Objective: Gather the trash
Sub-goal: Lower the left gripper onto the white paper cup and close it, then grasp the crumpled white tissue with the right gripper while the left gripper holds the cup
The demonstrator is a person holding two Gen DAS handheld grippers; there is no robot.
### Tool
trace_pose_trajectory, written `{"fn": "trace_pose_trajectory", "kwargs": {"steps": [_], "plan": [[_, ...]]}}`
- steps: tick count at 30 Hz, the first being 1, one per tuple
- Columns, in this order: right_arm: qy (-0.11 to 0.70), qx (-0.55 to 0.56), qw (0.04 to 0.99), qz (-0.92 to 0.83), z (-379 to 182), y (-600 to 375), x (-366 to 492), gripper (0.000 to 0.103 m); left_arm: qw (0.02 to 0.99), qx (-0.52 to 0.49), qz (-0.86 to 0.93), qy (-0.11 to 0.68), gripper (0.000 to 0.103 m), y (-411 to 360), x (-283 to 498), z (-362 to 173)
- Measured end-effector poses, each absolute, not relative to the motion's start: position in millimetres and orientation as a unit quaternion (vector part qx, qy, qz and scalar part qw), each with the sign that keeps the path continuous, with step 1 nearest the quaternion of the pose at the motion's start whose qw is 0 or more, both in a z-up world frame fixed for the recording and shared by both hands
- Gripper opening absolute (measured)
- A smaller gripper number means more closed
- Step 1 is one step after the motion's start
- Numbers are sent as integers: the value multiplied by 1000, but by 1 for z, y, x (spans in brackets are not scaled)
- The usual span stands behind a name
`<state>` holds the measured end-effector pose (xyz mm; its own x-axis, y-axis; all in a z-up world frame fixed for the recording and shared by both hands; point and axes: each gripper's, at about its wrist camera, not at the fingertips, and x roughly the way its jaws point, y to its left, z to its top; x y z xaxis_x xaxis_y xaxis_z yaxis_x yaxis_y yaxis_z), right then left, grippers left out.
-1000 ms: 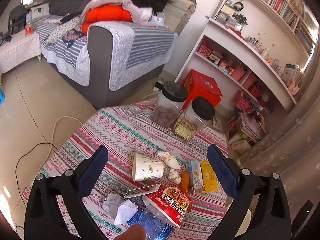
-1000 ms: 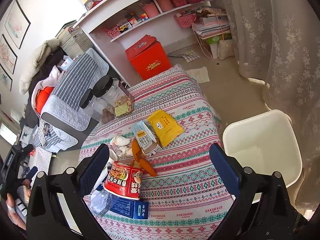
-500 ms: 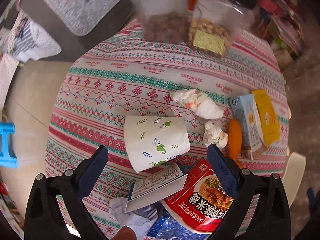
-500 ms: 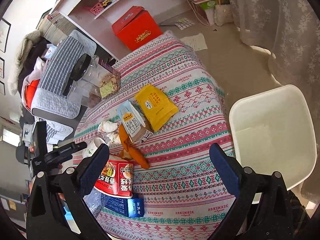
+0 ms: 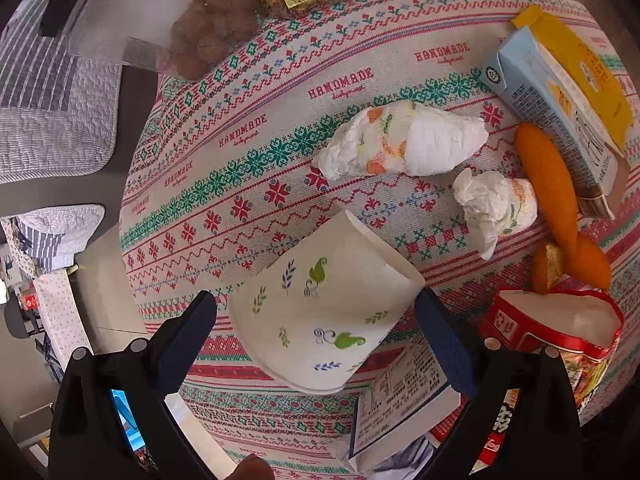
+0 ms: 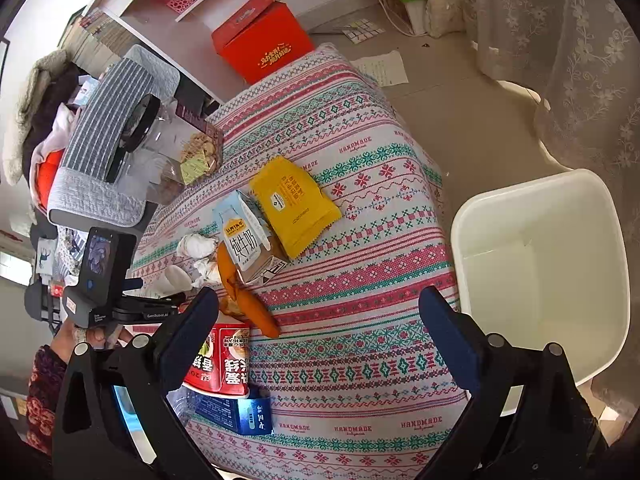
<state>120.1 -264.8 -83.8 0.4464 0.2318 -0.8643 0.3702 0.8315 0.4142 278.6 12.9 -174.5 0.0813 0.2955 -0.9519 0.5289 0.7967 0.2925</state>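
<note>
Patterned cloth covers the counter [image 5: 256, 128]; near its left edge the left hand-held gripper [image 5: 316, 320] straddles, unclenched, a tipped white leaf-printed paper cup [image 5: 320, 308], rim pointing away.

Patterned tablecloth [image 5: 256, 128]: paper cup [image 5: 320, 312], tissues [image 5: 404, 144], cartons [image 5: 548, 92].

Paper cup [image 5: 320, 304] on its side on the tablecloth [image 5: 248, 152], two crumpled tissues [image 5: 404, 140] beyond it, milk carton [image 5: 548, 104] further right (against a pouch [image 5: 580, 68]), bin [image 6: 548, 264] beside the table.
</note>
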Motion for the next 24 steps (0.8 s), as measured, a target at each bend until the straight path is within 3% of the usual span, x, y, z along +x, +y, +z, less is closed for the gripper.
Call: {"fn": "trace_pose_trajectory", "kwargs": {"steps": [2, 4, 7, 15, 21, 24], "plan": [[530, 281, 799, -47, -88, -263, 123, 96, 667, 299, -81, 677, 95, 21, 286, -182], [534, 275, 798, -51, -91, -262, 125, 96, 669, 274, -81, 686, 76, 33, 293, -187], [538, 269, 797, -55, -95, -261, 129, 96, 694, 202, -86, 686, 69, 55, 303, -180], [529, 245, 811, -53, -94, -246, 136, 96, 778, -9, -32, 628, 65, 123, 292, -126], [515, 155, 843, 5, -91, -203, 167, 96, 838, -144, -9, 526, 65, 143, 208, -41], [521, 86, 847, 62, -88, -162, 201, 96, 854, -183, -15, 487, 66, 152, 167, -22]]}}
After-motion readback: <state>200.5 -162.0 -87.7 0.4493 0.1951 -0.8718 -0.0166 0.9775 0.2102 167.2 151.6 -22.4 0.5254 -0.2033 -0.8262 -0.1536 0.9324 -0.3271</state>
